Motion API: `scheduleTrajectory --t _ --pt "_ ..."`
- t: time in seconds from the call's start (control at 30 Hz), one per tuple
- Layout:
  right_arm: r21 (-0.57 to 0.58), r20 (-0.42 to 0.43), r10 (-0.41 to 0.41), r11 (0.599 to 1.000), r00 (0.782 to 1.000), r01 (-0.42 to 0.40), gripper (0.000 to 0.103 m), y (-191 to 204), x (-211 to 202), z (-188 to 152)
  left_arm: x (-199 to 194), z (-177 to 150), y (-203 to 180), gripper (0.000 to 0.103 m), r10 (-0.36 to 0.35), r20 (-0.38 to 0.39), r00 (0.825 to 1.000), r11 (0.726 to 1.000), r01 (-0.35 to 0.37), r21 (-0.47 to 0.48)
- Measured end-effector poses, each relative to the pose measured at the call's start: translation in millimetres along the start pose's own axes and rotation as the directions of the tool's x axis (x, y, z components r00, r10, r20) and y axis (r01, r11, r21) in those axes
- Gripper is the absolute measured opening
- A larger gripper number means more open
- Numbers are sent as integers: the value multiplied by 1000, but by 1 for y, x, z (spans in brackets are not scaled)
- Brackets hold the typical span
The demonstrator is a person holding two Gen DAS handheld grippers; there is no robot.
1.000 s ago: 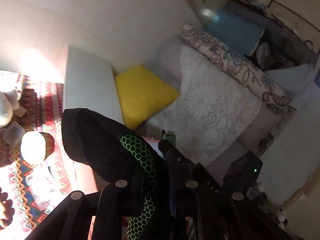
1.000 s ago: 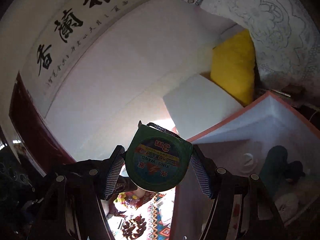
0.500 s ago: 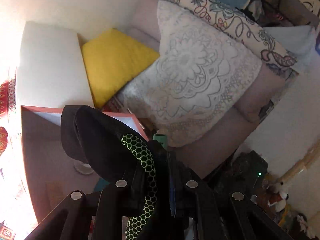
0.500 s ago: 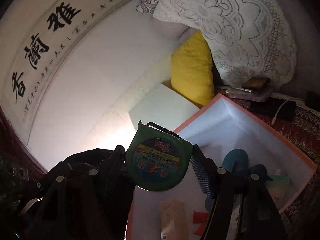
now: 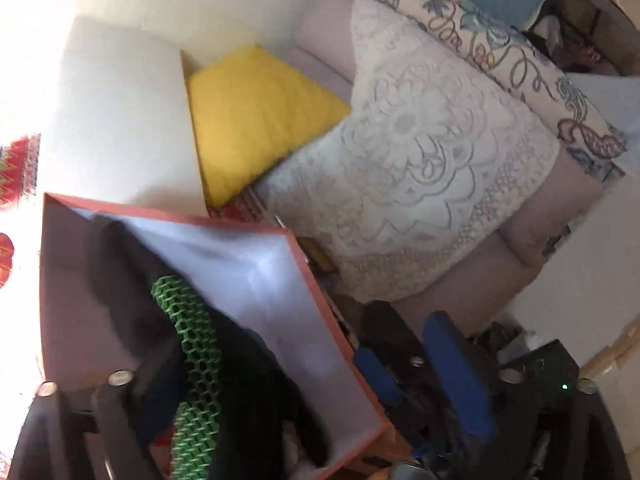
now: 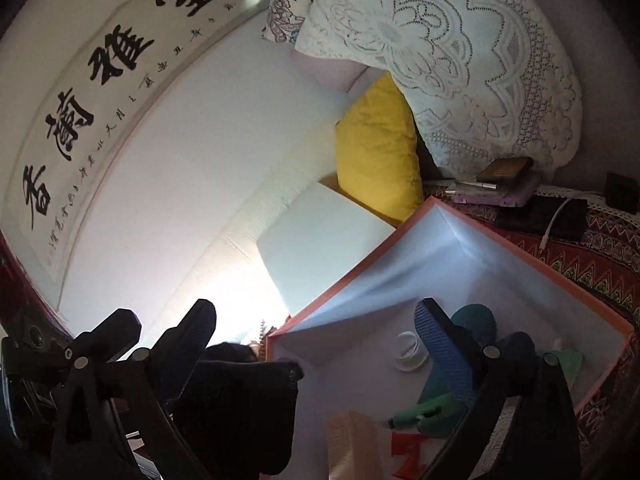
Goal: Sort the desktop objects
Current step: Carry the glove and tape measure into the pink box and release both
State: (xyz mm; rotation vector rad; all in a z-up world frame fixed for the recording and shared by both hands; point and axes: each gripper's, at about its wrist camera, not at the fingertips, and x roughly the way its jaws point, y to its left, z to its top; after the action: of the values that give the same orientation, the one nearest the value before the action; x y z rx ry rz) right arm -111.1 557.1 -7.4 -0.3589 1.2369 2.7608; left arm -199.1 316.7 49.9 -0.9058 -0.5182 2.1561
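A white wall is carrying a long calligraphy scroll with black brush characters. A pale pink sofa is standing against the wall and supporting a yellow cushion, a white lace cover and a floral bolster. A white block is sitting beside the yellow cushion. A red patterned cloth is covering the tabletop. Strong light is washing out the lower wall.
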Motion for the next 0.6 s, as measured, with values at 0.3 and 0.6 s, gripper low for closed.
scheduleTrajectory --t 0.3,0.6 --pt "-10 -32 29 1000 999 -30 102 11 10 -7 -18 3 11 96 -2 35 999 1000 2 -17" --pt "-47 -64 64 997 996 -67 102 40 25 -23 -54 4 36 96 36 64 997 998 -34 -44"
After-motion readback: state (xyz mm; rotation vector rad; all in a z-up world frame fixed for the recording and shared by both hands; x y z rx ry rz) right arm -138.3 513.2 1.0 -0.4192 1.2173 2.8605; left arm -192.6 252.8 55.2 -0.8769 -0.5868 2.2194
